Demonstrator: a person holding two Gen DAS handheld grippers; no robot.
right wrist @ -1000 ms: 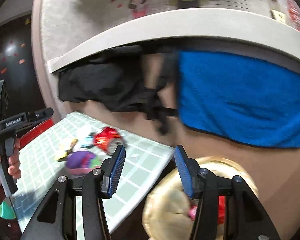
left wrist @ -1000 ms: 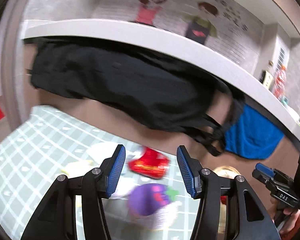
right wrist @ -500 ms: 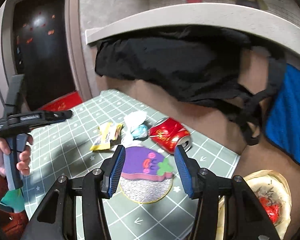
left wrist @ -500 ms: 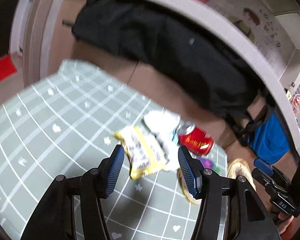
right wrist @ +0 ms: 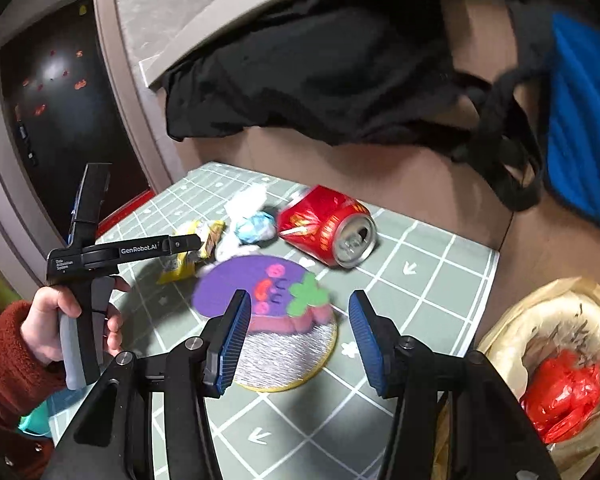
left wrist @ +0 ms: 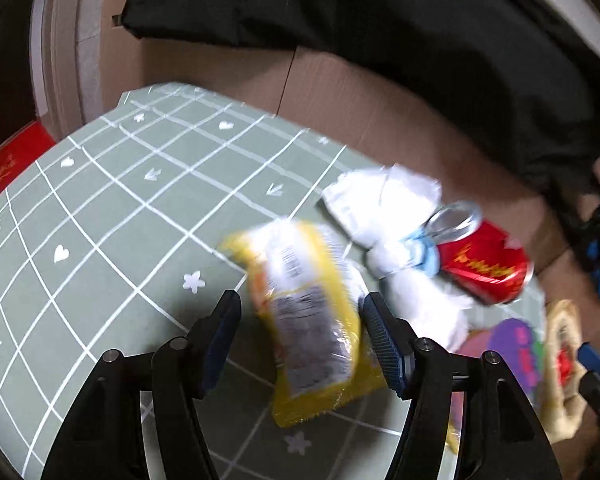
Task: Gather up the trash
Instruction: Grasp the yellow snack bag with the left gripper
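Observation:
Trash lies on a green checked mat (left wrist: 100,208). A yellow snack wrapper (left wrist: 308,320) lies between the open jaws of my left gripper (left wrist: 300,340); whether they touch it I cannot tell. Crumpled white tissue (left wrist: 384,208) and a crushed red can (left wrist: 484,264) lie beyond it. In the right wrist view my right gripper (right wrist: 298,336) is open and empty above a purple round pad (right wrist: 260,288). The red can (right wrist: 328,228), tissue (right wrist: 248,216) and wrapper (right wrist: 188,256) lie behind it. The left gripper (right wrist: 184,244) also shows there, over the wrapper.
A lined trash bin (right wrist: 556,344) holding a red plastic bag (right wrist: 564,392) stands right of the mat. A black garment (right wrist: 340,72) and a blue towel (right wrist: 580,112) hang from a ledge behind. A cardboard wall (left wrist: 360,96) backs the mat.
My left gripper has dropped down and forward, so the yellow wrapper now sits between its jaws. My right gripper has swung left from the bin and now hovers over the purple pad.

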